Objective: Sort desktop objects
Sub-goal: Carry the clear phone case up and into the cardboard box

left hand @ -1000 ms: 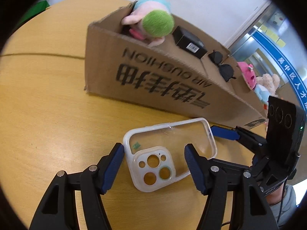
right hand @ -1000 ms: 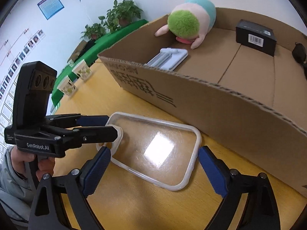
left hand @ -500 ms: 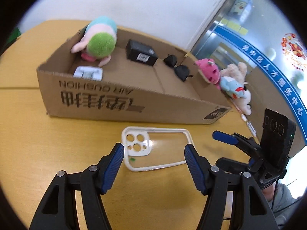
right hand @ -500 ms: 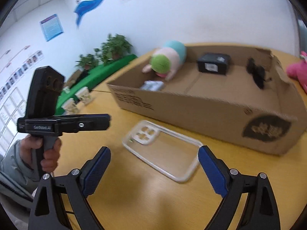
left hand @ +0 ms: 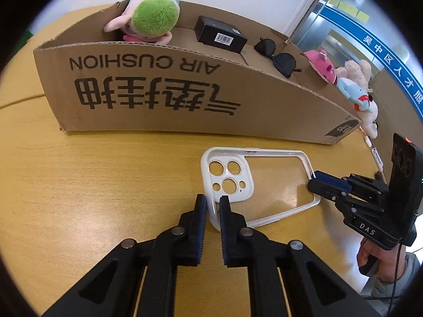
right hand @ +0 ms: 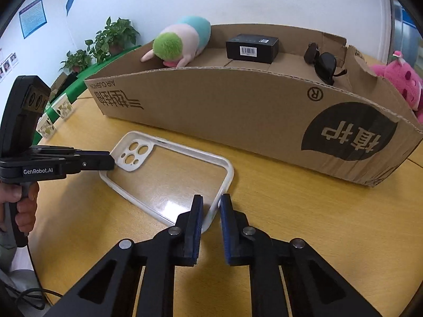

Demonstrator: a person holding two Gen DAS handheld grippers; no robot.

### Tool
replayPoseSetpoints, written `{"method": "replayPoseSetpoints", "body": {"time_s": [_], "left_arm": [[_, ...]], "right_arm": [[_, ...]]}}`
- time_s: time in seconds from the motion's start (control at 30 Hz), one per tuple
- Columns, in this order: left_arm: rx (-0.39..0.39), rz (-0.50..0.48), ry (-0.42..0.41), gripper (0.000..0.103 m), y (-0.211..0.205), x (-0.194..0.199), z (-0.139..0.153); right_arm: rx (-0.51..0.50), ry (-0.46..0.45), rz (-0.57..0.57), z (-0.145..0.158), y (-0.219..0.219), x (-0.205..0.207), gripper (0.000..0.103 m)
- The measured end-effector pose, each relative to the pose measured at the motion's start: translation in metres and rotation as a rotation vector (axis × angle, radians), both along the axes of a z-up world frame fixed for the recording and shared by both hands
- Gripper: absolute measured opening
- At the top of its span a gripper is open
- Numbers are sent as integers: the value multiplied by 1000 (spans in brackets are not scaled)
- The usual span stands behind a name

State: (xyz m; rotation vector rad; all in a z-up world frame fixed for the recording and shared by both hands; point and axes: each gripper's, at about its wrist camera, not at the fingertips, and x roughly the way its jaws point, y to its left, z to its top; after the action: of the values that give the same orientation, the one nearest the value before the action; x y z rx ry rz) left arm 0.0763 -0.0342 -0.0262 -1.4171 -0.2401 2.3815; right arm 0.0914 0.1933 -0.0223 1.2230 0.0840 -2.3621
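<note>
The clear phone case lies flat on the wooden table, just in front of the long wall of the cardboard box and not yet in it. Both claws have just been closing, and each now pinches the case's thin white rim: the left gripper holds the rim at the end with the camera cut-outs, while the right gripper holds the rim at the opposite end, near the corner. The chief risk, as I judge it, lies in how little each claw has hold of. The rim is narrow, soft and slippery, so it could slide out of one pair of pads as the case is lifted, leaving it dangling from the other end or dropping back onto the table. Because two hands hold one flexible piece, any pulling apart or twisting between them could bend or warp the case, or peel it out of the weaker grip. The box wall stands close and fairly tall, so a low carry could catch the case on its cardboard edge. Inside, the plush toy, the black box and the sunglasses already take up room, so a careless drop could land on them.
</note>
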Motion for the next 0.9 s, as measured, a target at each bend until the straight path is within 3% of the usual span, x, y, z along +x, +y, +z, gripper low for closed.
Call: {"method": "replayPoseSetpoints", "body": {"time_s": [0.17, 0.27, 0.37, 0.57, 0.73, 0.9], "left_arm": [[19, 6, 95, 8, 1, 8, 23], [35, -2, 180, 8, 2, 12, 55], [34, -11, 278, 8, 7, 9, 91], [3, -48, 420, 8, 20, -34, 147], [-15, -50, 424, 8, 22, -89, 172], [-72, -67, 341, 8, 27, -148, 161]], "right_arm": [[-26, 40, -17, 13, 4, 10, 12], [-88, 140, -35, 49, 15, 22, 12], [-87, 227, -46, 86, 19, 23, 12], [-72, 376, -49, 150, 25, -10, 12], [-54, 421, -30, 185, 23, -63, 12], [-31, 299, -15, 171, 19, -137, 12]]}}
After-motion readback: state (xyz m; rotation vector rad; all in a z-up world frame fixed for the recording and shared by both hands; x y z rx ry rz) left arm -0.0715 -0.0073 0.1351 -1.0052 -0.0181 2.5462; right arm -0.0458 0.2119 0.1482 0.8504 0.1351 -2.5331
